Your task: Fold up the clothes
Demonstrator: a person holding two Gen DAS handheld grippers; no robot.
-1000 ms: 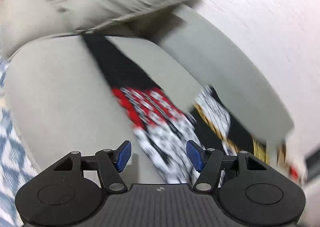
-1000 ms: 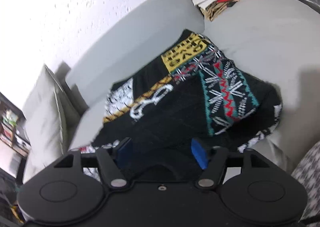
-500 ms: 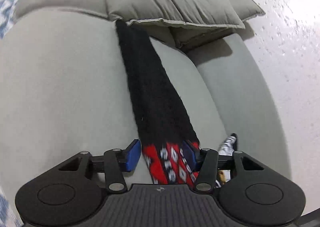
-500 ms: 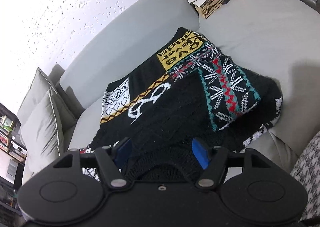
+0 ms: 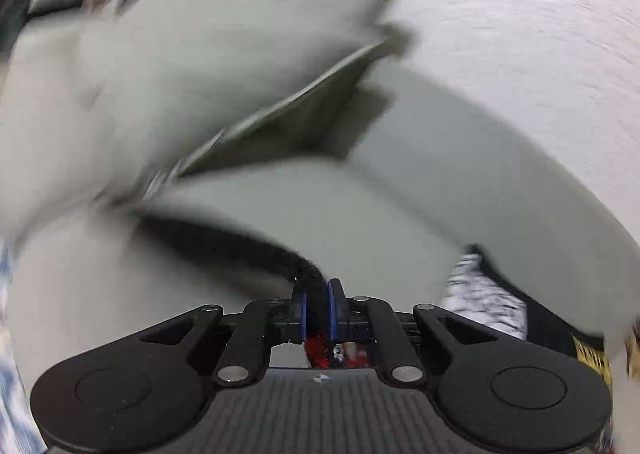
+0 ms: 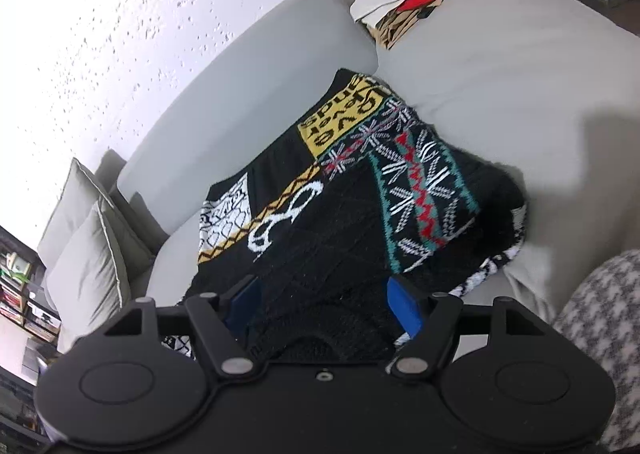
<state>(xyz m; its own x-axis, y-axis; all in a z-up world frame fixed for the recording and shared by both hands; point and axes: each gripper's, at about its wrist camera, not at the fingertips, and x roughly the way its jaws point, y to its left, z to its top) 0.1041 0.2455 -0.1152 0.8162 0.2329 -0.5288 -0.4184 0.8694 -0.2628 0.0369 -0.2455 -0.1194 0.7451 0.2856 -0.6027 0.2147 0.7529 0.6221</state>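
The left hand-held gripper (image 5: 317, 308) has just snapped closed on the black sleeve (image 5: 256, 254) of the sweater; half a second ago its blue pads stood apart on either side of that sleeve, now they pinch it with the red-and-white patterned cuff end bunched just behind them. The left wrist view is smeared with motion, so the sleeve looks to be on its way off the sofa seat (image 5: 360, 214). That suggests the sleeve fold is starting: the sleeve likely goes across onto the body of the garment.

The right hand-held gripper (image 6: 324, 304) is not gripping; its jaws are opening a little wider, poised over the near black edge of the sweater (image 6: 340, 222), with knit between the pads but not pressed. The sweater lies spread on the sofa seat, its yellow patch toward the backrest (image 6: 248, 66).

Around it: grey cushions (image 6: 88, 254) at the far left end of the sofa, close to the sleeve's tip, which could snag the sleeve; a pile of other clothes (image 6: 412, 2) on the backrest's right corner, well apart; a houndstooth fabric (image 6: 600, 334) at the right edge.
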